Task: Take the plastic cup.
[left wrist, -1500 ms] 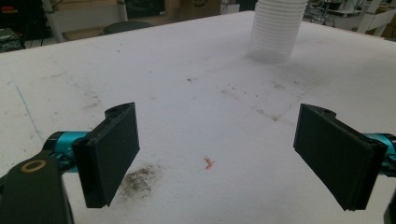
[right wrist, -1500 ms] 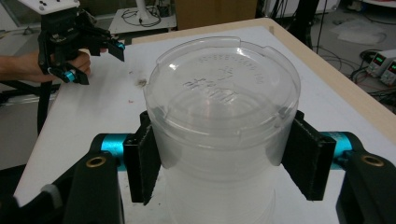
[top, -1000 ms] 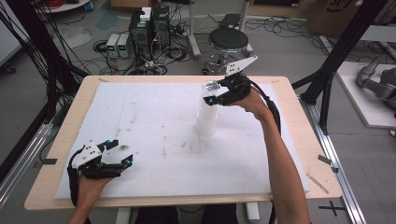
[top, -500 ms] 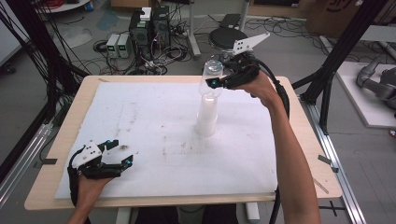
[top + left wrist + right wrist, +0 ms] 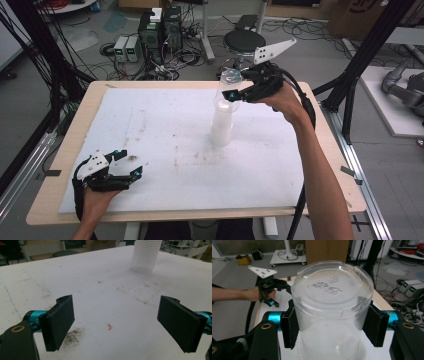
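Note:
A tall stack of white translucent cups stands upside down on the white foam board, right of centre. My right gripper is shut on the topmost clear cup and holds it up, just above the stack. In the right gripper view the jaws press both sides of that cup, its embossed base facing up. My left gripper rests open at the near left of the board, nothing between its jaws. The left gripper view shows the stack far ahead.
The board covers most of a wooden table. Behind the far edge are a black stool, power supplies and tangled cables. Black frame posts stand at the right. A dirty smudge marks the board by the left jaw.
My right gripper has risen and moved toward the far edge, carrying the top cup up off the stack. The left gripper has stayed where it was.

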Motion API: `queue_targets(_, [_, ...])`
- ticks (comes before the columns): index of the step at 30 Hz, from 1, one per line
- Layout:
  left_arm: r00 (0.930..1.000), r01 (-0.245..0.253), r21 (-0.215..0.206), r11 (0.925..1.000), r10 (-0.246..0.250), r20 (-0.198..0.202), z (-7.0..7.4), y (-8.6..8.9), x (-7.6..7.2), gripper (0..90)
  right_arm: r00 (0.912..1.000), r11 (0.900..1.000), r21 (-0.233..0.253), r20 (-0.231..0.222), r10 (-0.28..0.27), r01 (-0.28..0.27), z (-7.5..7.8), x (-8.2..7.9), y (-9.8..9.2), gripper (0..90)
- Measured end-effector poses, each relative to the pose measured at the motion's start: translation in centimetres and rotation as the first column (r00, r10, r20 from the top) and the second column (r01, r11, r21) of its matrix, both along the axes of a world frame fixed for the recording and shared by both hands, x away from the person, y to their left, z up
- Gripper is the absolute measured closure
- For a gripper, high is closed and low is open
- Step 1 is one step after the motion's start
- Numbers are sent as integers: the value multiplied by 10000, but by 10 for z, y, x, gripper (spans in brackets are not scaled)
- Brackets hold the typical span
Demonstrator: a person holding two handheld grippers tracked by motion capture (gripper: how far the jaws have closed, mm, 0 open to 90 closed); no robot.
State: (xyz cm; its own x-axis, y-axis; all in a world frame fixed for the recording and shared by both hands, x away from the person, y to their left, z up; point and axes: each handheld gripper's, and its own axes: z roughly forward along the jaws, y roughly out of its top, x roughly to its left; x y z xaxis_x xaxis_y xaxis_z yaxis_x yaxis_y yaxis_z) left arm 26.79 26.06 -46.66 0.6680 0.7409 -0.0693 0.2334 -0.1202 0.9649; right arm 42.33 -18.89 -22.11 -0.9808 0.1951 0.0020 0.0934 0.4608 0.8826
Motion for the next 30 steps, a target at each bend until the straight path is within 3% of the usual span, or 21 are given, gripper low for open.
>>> queue_targets(11, [9999,153,53,9999,-152,-23,0,0,0,141,9995,9992,-371,-297,103,-114,-23,-51,2,388])
queue_targets(15, [9998,173,-56,9998,-173,-35,0,1,0,141,9992,9990,-363,-319,241,-252,-31,-62,5,389])
queue_targets(22, [9997,242,16,9997,-242,-82,0,0,1,141,9975,9988,-323,-614,348,-368,-62,-81,10,390])
queue_targets(23, [9996,251,24,9997,-251,-93,0,0,1,141,9971,9985,-401,-672,358,-386,-71,-86,12,391])
queue_targets(30, [9995,249,47,9997,-248,-188,0,0,2,141,9955,9988,-379,-904,287,-322,-95,-96,14,391])
